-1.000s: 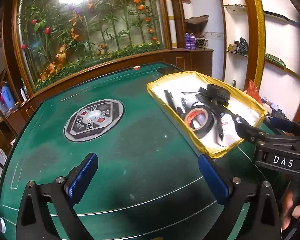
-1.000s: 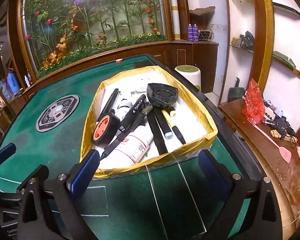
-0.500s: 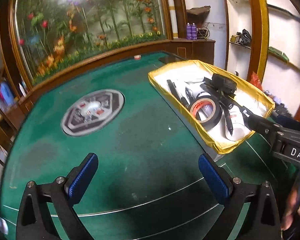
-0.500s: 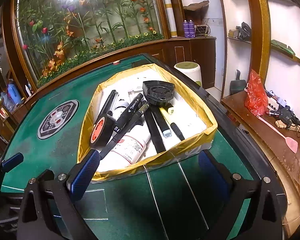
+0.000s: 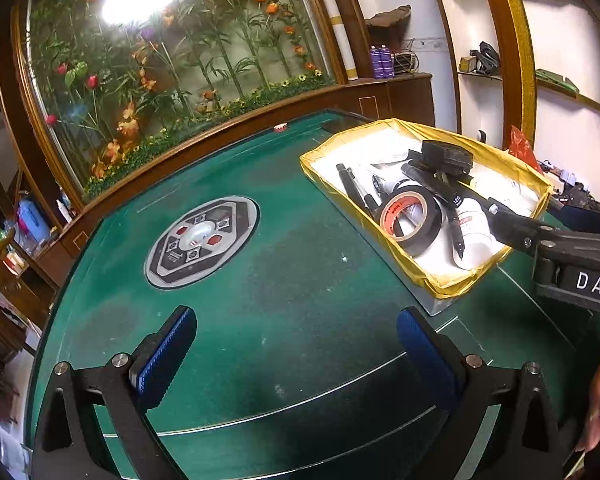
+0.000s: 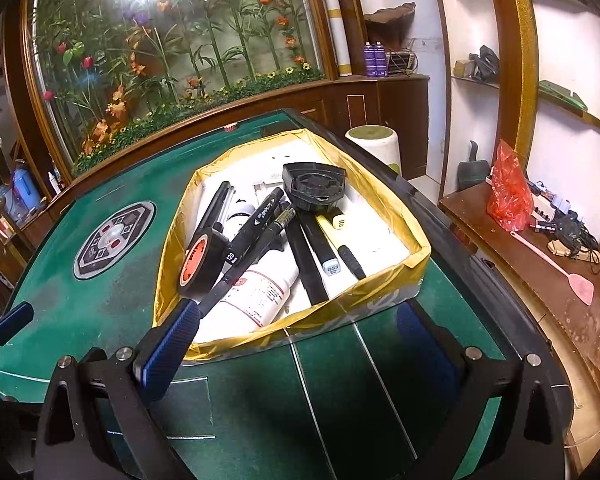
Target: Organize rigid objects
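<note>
Resting on the right part of the green table, a yellow-lined box holds the rigid items: a roll of black tape at its left, black markers, a white bottle lying flat, and a black holder at the far end. Left claw hovers over bare felt, fingers apart and empty. Right claw sits just near the box, fingers apart, gripping nothing.

Matt green felt table, glossy yellow-taped box, ribbed blue fingers.
</note>
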{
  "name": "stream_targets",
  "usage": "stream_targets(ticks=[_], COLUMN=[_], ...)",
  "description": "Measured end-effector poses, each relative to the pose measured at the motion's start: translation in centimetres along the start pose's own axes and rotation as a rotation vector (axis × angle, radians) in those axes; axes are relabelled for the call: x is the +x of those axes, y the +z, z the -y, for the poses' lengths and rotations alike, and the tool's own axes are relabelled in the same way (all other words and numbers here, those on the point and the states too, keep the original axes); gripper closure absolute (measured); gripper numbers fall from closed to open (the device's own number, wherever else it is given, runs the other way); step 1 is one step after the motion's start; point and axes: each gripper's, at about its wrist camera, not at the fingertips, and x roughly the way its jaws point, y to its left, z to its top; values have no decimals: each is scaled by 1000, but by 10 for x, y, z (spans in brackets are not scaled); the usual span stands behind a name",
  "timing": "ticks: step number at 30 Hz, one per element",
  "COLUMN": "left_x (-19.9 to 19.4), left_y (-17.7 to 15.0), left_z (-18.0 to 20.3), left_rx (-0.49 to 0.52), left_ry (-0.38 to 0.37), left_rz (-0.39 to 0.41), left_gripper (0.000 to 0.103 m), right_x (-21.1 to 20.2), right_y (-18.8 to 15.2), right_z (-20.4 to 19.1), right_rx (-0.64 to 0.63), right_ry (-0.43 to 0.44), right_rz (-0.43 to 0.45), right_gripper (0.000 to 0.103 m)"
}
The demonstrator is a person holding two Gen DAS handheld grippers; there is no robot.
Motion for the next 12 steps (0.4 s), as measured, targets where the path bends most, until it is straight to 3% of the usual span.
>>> stream_targets(ticks=[12], left_x=[0], left_y=[-1], left_z=[1], left_rx=[4], left_ry=[5], left_rz=[-5], left_gripper=[1], right_x=[0], right_y=[-1], right_z=[0], right_rx=[-2], right_ry=[-10], right_rz=[-1], right_gripper=[4])
